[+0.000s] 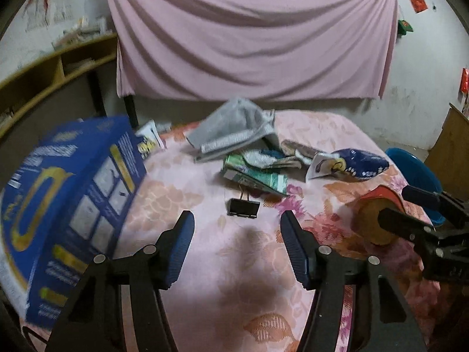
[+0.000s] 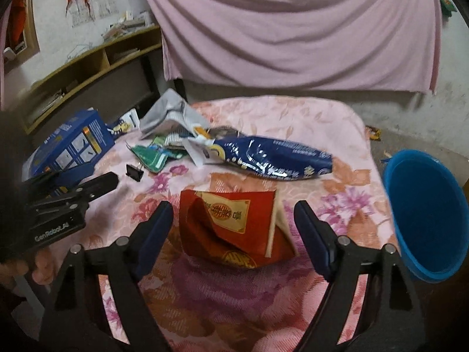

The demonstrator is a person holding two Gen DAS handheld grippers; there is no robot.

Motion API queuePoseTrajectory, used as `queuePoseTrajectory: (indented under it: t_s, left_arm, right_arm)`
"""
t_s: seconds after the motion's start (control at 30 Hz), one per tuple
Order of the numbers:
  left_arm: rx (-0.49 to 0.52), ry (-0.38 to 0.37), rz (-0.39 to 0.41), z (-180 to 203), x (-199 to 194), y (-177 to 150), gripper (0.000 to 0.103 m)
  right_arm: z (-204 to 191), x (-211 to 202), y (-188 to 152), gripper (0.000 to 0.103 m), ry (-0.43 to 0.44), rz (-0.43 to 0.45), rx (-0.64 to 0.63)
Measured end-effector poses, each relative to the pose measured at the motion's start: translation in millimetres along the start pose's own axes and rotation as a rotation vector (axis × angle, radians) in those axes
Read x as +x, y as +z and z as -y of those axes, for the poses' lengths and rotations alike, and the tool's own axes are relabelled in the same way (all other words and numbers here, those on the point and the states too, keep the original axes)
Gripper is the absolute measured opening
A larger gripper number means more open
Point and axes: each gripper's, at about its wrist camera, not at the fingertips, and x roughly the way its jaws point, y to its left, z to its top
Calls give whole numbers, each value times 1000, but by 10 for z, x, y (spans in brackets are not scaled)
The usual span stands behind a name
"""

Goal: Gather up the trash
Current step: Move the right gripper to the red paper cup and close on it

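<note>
Trash litters the pink floral tablecloth (image 2: 293, 111), with a pink draped sheet (image 2: 293, 29) behind and a blue bucket (image 2: 425, 214) off its right edge.

I see my right gripper (image 2: 233, 228) spread wide around the red packet (image 2: 234, 223) without touching it; my left gripper (image 1: 237, 240) gapes wide and empty near the black binder clip (image 1: 244, 206), blue box (image 1: 73, 199) beside it.
</note>
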Motion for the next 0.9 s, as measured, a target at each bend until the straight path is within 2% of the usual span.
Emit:
queuePoseTrajectory:
  t_s: [0.2,0.33,0.5,0.6,0.67,0.9]
  left_arm:
    - [-34,-22,-102,-93,240,85,55]
    - [-34,-18,-133,-128,321,132,55]
    - [-12,1,-142,-129,360,185,44]
    - [19,6,-144,-58,395,176,32]
    - [45,4,-143,1,386,158,21]
    - [68,22,-116,120,300,66,21]
  right_arm:
    - [-11,173,-4,103,3,-78,-5]
    - [17,208,-7,97,8,-97,4]
    - [37,220,-4,96,29,-100,15]
    - [53,195,-8,94,54,-85,24]
    - [56,164,-9,87,76,-71,25]
    - [72,119,-34,81,113,-61,25]
